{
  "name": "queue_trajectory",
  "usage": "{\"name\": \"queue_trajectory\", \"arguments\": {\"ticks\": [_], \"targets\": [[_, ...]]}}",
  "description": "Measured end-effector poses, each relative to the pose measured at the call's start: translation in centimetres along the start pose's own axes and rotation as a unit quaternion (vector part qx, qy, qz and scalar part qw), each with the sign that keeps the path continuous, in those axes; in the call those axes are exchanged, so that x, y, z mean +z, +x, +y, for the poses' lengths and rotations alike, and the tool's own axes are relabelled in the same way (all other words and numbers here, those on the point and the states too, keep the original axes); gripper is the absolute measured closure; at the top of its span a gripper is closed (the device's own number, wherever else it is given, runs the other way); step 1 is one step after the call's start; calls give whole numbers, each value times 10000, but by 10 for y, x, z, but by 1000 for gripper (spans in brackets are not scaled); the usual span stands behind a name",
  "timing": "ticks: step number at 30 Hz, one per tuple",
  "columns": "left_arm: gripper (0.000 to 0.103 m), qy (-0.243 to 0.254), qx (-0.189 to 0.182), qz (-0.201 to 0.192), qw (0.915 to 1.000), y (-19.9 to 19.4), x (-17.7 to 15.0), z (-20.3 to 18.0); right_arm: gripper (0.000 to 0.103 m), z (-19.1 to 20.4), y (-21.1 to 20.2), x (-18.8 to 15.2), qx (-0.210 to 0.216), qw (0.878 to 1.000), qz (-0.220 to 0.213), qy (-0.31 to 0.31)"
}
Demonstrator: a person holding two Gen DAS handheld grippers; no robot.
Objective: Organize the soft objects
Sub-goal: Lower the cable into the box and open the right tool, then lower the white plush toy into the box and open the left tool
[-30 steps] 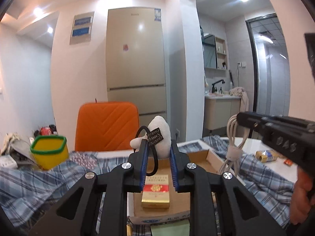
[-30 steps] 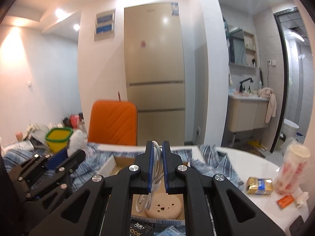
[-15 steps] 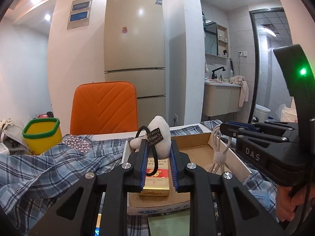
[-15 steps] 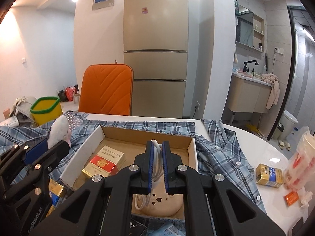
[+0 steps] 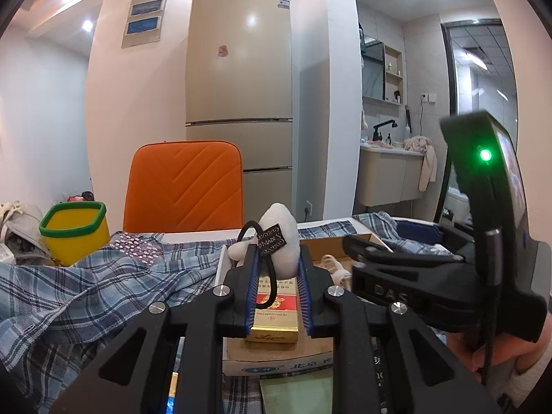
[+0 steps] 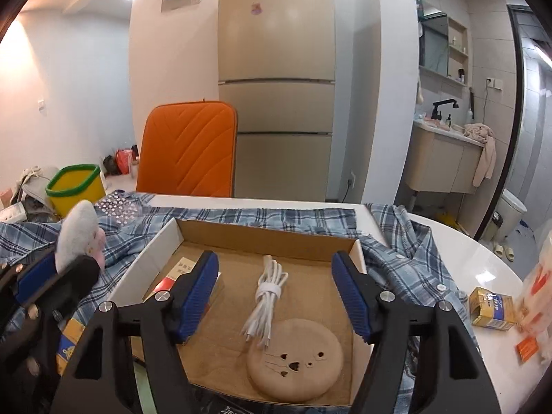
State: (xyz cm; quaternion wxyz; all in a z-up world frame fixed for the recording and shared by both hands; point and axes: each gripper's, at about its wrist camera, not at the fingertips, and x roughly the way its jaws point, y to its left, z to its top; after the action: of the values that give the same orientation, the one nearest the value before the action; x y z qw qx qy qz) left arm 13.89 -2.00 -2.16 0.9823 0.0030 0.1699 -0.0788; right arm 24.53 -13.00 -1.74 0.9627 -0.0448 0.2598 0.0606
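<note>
Inside the matt brown cardboard box point(image 6: 267, 241) lay a smooth white plastic-sheathed cable point(image 6: 265, 293) and a matt tan pad point(image 6: 296, 362), around it spread soft checked cloth point(image 6: 407, 258), and beyond it stood a glossy fridge point(image 6: 276, 69) and a quilted orange chair point(image 6: 189, 148).

A white plush toy point(image 5: 281, 241) (black loop attached) sits upright, pinched between the left tongs point(image 5: 277, 286).
</note>
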Motion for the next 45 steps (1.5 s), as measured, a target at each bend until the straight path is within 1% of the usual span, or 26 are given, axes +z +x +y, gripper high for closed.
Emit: {"name": "queue_trajectory", "arguments": {"ticks": [3,6,9,12,15,19,20,21,22,24,30,32,36,39,41,44,45], "targets": [[84,32,-12,20,10000,1,0,-1,33,-6,-7,-1,25,10000,46,37],[84,61,-38,-6,10000,0,0,-2,33,-12,-25,-4,32,9999,-90,141],[84,80,-97,62,9999,2,0,-3,33,-16,-44,-11,-22,9996,-267,95],[84,88,-135,241,9996,10,-1,-4,33,-16,-60,-22,-141,9989,-447,-10],[84,61,-195,509,9985,22,-2,-3,33,-16,-67,-30,-176,9982,-580,-17],[82,-43,-224,837,9962,35,-5,1,33,-15,-67,-31,-132,9984,-546,-4],[80,-65,-227,893,9957,37,-5,1,33,-16,-67,-31,-113,9985,-540,12],[71,-83,-241,956,9951,39,-6,1,32,-17,-67,-31,-93,9986,-526,39],[43,-95,-235,1037,9943,42,-7,2,32,-18,-67,-31,-81,9986,-513,57],[15,-144,-207,1063,9940,42,-8,2,32,-20,-66,-32,-57,9988,-485,92],[15,-227,-121,837,9962,32,-6,7,32,-22,-73,-30,-94,9981,-593,142],[15,-192,-85,688,9974,25,-5,6,32,-21,-77,-30,-128,9978,-626,149],[15,40,23,209,9998,-2,4,1,32,-18,-94,-27,-126,9964,-831,87],[8,212,76,-328,9992,-35,12,-3,31,-19,-110,-27,-109,9948,-1013,93],[7,280,140,-621,9976,-54,15,-5,29,-21,-119,-28,-85,9937,-1111,119],[6,206,95,-818,9964,-75,19,-6,27,-25,-132,-29,-4,9919,-1251,201],[4,181,90,-858,9961,-81,18,-6,26,-26,-138,-30,48,9908,-1332,219]]}}
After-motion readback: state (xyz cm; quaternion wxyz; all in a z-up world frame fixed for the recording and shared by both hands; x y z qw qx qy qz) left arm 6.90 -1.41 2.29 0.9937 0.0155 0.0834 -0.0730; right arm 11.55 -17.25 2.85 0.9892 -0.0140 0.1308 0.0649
